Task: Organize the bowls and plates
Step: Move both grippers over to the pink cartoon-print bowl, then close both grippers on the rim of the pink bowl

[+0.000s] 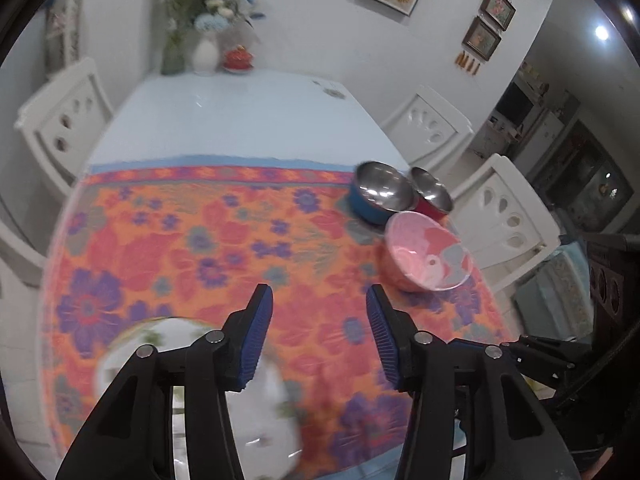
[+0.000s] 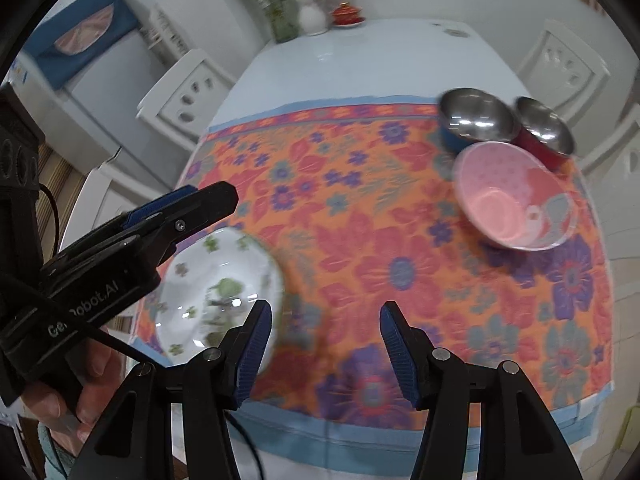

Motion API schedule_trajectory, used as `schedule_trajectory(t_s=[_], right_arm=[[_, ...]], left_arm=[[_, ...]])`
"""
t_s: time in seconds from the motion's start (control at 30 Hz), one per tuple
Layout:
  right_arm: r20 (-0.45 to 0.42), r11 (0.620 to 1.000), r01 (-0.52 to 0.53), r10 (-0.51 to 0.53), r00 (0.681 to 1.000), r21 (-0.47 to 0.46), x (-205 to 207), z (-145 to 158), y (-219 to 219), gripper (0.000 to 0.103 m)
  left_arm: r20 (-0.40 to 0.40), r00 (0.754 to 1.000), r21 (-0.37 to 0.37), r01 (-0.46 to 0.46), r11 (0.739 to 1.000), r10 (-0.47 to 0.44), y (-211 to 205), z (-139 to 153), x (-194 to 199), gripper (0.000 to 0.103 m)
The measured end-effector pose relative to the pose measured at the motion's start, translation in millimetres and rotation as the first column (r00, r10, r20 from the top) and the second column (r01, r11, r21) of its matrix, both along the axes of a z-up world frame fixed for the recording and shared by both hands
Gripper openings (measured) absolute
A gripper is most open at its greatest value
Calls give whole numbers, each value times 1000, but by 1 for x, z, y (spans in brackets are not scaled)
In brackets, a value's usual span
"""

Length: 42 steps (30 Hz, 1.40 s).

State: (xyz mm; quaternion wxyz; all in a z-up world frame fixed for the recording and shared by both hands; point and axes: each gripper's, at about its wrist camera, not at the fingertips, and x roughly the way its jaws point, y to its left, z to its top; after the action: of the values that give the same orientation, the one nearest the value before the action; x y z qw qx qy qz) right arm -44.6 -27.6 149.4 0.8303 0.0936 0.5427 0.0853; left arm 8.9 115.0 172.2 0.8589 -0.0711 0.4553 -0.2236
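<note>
A white bowl with green flower prints [image 2: 218,292] sits near the front left of the floral cloth; it also shows in the left wrist view [image 1: 264,408], partly hidden under my left gripper. A pink bowl [image 2: 516,196] [image 1: 428,254] lies at the right. Behind it stand a blue steel bowl [image 2: 472,120] [image 1: 380,192] and a red steel bowl [image 2: 544,128] [image 1: 434,194]. My left gripper [image 1: 319,334] is open and empty above the white bowl; its body also appears in the right wrist view [image 2: 172,216]. My right gripper [image 2: 326,346] is open and empty over the cloth.
The orange floral cloth [image 2: 360,240] covers the near half of a pale blue table [image 1: 240,120]. Vases with flowers [image 1: 206,52] and a red lidded dish [image 1: 238,58] stand at the far end. White chairs [image 1: 508,216] [image 1: 60,120] flank the table.
</note>
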Motion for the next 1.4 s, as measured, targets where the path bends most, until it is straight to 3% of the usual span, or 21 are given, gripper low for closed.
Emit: schedule_trajectory(t_s=[0.07, 0.13, 0.2, 0.3, 0.33, 0.63, 0.8, 0.9, 0.93, 1.0, 1.1, 1.2, 1.4], right_arm=[[-2, 998, 52, -52, 999, 17, 4, 1, -33, 55], [-3, 992, 124, -124, 992, 36, 9, 2, -70, 56], [-9, 982, 181, -181, 983, 50, 14, 1, -101, 62], [-20, 959, 276, -275, 961, 60, 23, -5, -152, 78], [-22, 949, 310, -310, 951, 62, 28, -9, -171, 79], [-155, 942, 332, -320, 935, 59, 71, -70, -238, 79], [-194, 956, 283, -263, 945, 79, 90, -94, -236, 76], [-183, 968, 241, -224, 957, 74, 98, -101, -228, 64], [-183, 973, 222, -206, 961, 70, 101, -105, -224, 56], [-187, 976, 203, -187, 964, 74, 106, -111, -221, 51], [-186, 981, 181, -165, 969, 72, 109, -117, -218, 38], [-177, 984, 154, -137, 975, 86, 112, -120, -214, 24], [-163, 991, 117, -105, 981, 62, 114, -117, -201, 17]], left_arm=[[-33, 999, -9, 8, 1000, -9, -19, -5, 6, 53], [-56, 998, 0, 10, 1000, -10, -42, -11, 14, 72], [-78, 997, -5, 2, 1000, -3, -60, -18, 22, 77], [-134, 991, -21, 0, 1000, -3, -83, -31, 37, 77], [-151, 988, -20, -4, 1000, 1, -93, -39, 44, 77], [-208, 978, 42, -12, 999, 21, -150, -90, 86, 74], [-173, 984, 168, -12, 986, 41, -172, -109, 96, 67], [-180, 983, 178, -7, 984, 40, -180, -116, 99, 60], [-189, 981, 176, -7, 984, 40, -181, -118, 100, 54], [-208, 977, 171, -4, 985, 40, -183, -122, 102, 47], [-228, 973, 161, 4, 987, 33, -183, -127, 104, 27], [-234, 972, 153, 9, 988, 28, -183, -129, 106, 16], [-214, 977, 149, 26, 988, 6, -191, -125, 98, 13]])
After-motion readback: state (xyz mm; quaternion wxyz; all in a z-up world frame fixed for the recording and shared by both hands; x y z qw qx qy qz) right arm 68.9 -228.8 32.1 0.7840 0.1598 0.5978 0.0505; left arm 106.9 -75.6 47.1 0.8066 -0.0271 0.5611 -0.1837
